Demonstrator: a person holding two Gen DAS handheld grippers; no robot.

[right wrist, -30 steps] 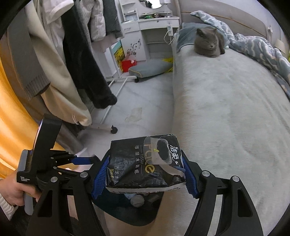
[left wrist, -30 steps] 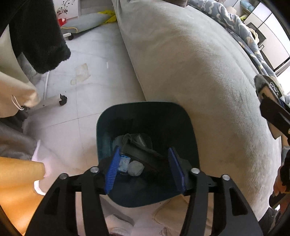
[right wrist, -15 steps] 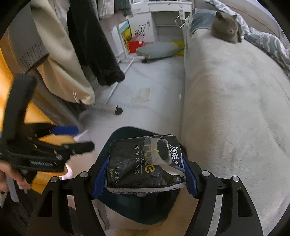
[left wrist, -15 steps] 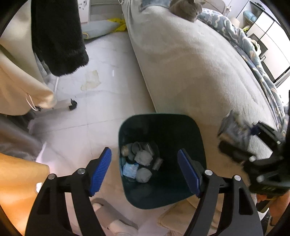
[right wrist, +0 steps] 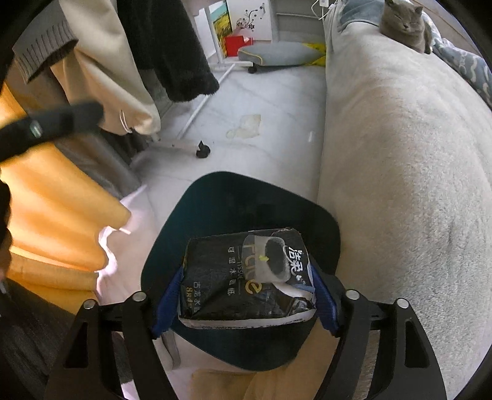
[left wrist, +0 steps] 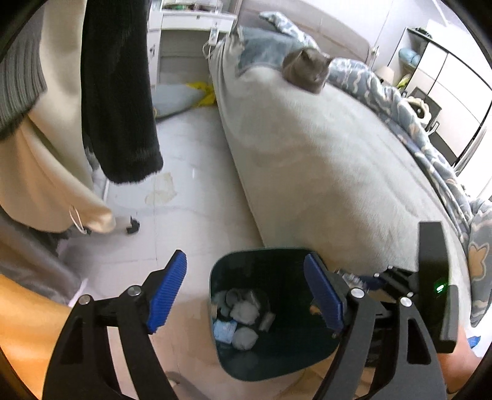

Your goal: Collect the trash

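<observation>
- L gripper (left wrist: 244, 290): jaws opening, nothing btwn them, above floor just beside bin.
- Dark green bin (left wrist: 233, 264) on floor, against side of grey bed (left wrist: 323, 160); crumpled tissues (left wrist: 244, 314) at bottom.
- R gripper (right wrist: 247, 300): jaws opening, black tissue pack (right wrist: 243, 277) still btwn blue pads, right over bin's mouth.
- Grey cat (right wrist: 402, 21) lying at far end of bed.

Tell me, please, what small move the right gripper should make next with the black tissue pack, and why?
Probably just let the jaws finish opening. The right gripper, already opening, has the black tissue pack between its pads directly over the dark green bin, so it should drop inside. The left gripper is empty.
</observation>
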